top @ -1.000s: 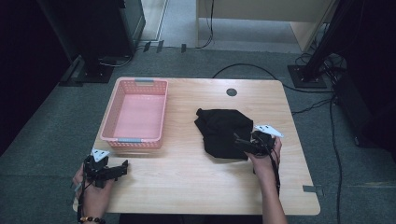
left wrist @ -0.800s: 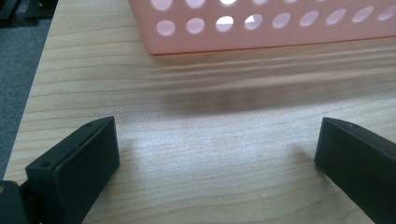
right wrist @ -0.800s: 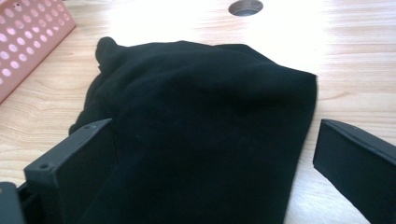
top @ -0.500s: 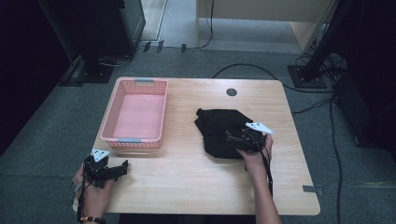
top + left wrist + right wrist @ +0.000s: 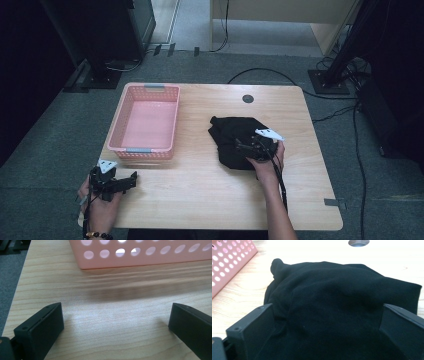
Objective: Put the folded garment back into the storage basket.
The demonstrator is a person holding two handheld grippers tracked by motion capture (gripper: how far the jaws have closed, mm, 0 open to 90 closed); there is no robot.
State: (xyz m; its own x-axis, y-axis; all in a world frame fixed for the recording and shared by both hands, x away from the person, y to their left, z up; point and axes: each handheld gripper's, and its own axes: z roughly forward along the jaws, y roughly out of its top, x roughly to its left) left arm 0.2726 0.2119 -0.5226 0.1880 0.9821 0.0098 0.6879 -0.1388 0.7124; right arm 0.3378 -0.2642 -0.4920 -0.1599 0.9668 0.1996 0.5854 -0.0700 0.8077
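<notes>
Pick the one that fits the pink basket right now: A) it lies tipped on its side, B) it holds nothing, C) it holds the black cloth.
B: the high view shows the pink basket upright with a bare floor, while the black cloth lies on the table.

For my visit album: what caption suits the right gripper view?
Open claw poised over a crumpled black cloth, pink basket off to the side.

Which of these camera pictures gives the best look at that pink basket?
The high view: the whole pink basket shows, open and empty. The left gripper view catches just its perforated wall; the right gripper view shows one corner.
</notes>
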